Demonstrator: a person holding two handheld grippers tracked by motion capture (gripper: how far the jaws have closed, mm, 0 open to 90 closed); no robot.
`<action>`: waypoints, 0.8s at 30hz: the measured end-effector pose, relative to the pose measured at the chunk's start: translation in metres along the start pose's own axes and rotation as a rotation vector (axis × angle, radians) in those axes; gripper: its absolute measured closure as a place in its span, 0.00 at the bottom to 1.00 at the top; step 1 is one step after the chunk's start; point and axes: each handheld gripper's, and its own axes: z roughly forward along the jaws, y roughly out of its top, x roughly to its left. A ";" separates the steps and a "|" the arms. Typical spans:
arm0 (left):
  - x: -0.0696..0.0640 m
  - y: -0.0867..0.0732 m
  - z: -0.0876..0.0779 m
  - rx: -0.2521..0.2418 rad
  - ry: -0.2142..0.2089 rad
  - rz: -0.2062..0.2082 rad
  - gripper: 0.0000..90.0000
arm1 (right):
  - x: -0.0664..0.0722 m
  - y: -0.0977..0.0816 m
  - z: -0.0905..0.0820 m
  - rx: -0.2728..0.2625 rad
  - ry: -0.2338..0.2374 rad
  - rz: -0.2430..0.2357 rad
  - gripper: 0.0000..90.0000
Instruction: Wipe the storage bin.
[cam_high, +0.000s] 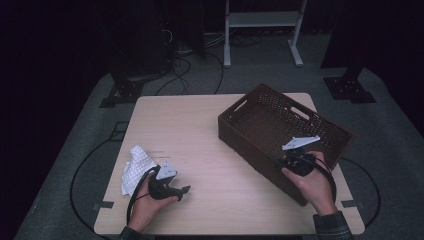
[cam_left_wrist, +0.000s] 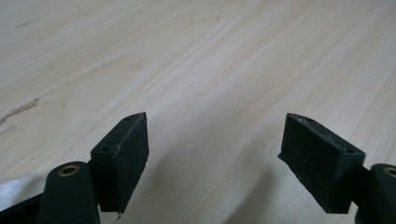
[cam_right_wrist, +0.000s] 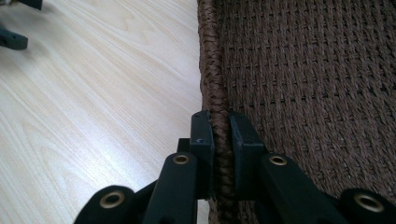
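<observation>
Both tongs are busy: the right gripper (cam_right_wrist: 219, 135) pinches the braided rim of the dark brown woven basket (cam_high: 260, 117), while the left gripper (cam_left_wrist: 215, 154) hangs spread over bare light wooden table (cam_left_wrist: 196, 56), nothing between its jaws. Just beside that hand lies the crumpled white checked cloth (cam_high: 135, 167), outside the empty-looking basket. I'd judge the work barely begun: the cloth wants picking up and dropping in.

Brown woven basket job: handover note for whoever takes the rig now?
Right gripper: shut on the near rim of the brown woven basket, which sits at the right of the light wooden table.
Left gripper: open, nothing between the jaws, low over bare table.
White crumpled cloth: on the table beside the left gripper, not held.
Done: basket gripped.
Left: probably pick up the cloth and put it in the basket.
</observation>
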 end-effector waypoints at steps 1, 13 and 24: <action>0.000 0.001 -0.002 0.000 0.004 -0.006 0.26 | 0.000 0.000 0.000 0.000 0.000 0.000 0.90; 0.010 0.014 -0.024 -0.022 0.058 -0.032 0.31 | 0.000 0.000 0.000 0.002 -0.002 -0.002 0.90; 0.033 0.017 -0.049 -0.039 0.120 -0.086 0.27 | -0.001 0.000 0.000 0.002 -0.001 -0.004 0.90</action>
